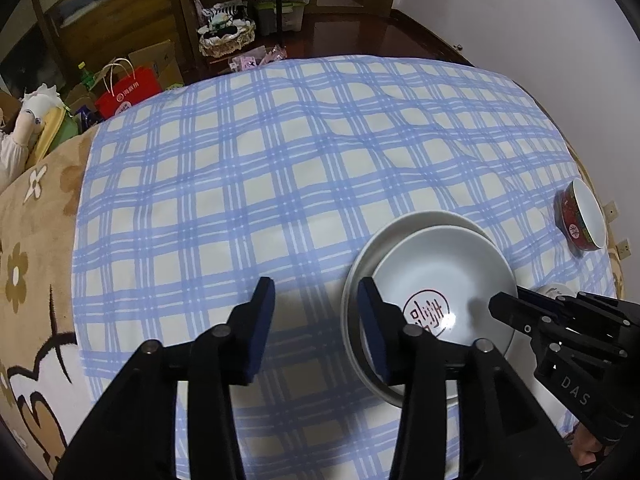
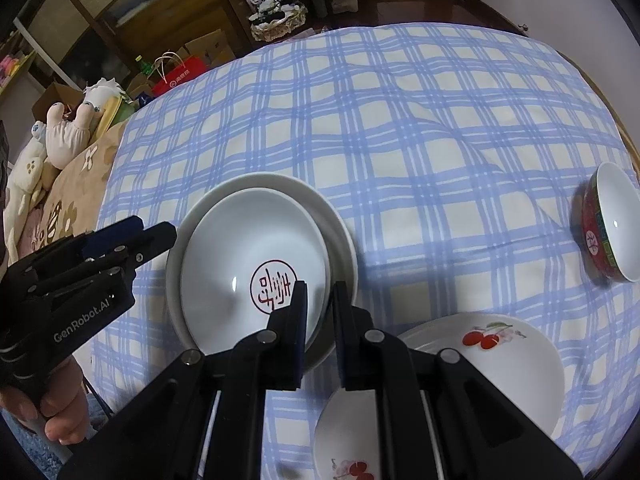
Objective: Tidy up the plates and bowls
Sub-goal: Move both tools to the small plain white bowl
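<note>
A white plate with a red stamp (image 1: 440, 264) (image 2: 248, 236) lies stacked on a larger white plate (image 1: 416, 219) (image 2: 280, 181) on the blue checked cloth. My right gripper (image 2: 320, 316) (image 1: 498, 306) is shut on the stack's right rim; whether it holds the lower plate too I cannot tell. My left gripper (image 1: 316, 308) (image 2: 158, 232) stands open at the stack's left side. One finger is over the rim and the other is over bare cloth, and neither pad presses on the plates. A red bowl (image 1: 582, 220) (image 2: 612, 224), white inside, lies tilted at the far right.
Two white plates with cherry prints (image 2: 500, 360) (image 2: 344, 440) lie close under my right gripper. A hand (image 2: 60, 412) holds the left gripper's handle. A brown flowered blanket (image 1: 36, 248) borders the cloth (image 1: 280, 160) on the left. Bags, boxes and furniture stand beyond the far edge.
</note>
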`<state>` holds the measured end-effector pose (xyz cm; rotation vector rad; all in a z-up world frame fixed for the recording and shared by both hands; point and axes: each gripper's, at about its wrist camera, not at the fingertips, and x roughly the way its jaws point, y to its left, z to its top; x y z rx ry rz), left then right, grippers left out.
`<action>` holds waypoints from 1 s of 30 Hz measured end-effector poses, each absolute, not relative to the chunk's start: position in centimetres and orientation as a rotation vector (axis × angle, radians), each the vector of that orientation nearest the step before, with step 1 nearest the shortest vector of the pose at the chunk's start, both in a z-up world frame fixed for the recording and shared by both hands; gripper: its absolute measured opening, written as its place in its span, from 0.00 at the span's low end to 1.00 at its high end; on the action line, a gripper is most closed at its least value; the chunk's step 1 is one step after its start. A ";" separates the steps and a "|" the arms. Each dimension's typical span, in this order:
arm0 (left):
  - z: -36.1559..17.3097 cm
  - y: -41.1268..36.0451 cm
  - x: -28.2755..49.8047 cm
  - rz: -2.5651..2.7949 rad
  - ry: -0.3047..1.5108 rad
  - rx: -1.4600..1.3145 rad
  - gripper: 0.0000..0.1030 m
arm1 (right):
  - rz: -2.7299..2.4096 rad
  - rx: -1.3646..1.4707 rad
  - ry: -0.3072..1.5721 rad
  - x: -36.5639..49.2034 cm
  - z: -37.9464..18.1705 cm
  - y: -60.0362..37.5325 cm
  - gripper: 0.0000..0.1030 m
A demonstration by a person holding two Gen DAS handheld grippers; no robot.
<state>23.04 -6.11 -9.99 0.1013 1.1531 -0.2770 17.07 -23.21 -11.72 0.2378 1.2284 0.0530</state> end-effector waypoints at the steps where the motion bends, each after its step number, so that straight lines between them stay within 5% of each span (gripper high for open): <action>1: -9.9 -6.1 23.0 -0.275 1.149 0.103 0.45 | 0.053 0.240 1.230 17.0 -11.7 -23.3 0.13; 7: -9.5 -5.9 22.8 -0.264 1.141 0.113 0.59 | 0.061 0.284 1.229 16.4 -11.2 -23.7 0.17; 11: -9.3 -5.9 22.7 -0.270 1.150 0.127 0.69 | 0.020 0.253 1.189 16.0 -10.1 -23.9 0.44; 15: -8.7 -6.3 22.3 -0.287 1.138 0.133 0.74 | 0.004 0.269 1.180 15.7 -9.5 -24.6 0.48; 22: -7.0 -7.7 21.2 -0.279 1.071 0.172 0.77 | -0.108 0.222 1.116 14.4 -7.1 -26.7 0.89; 30: -5.4 -9.5 21.1 -0.284 1.052 0.169 0.80 | -0.203 0.217 1.065 12.9 -4.3 -30.7 0.90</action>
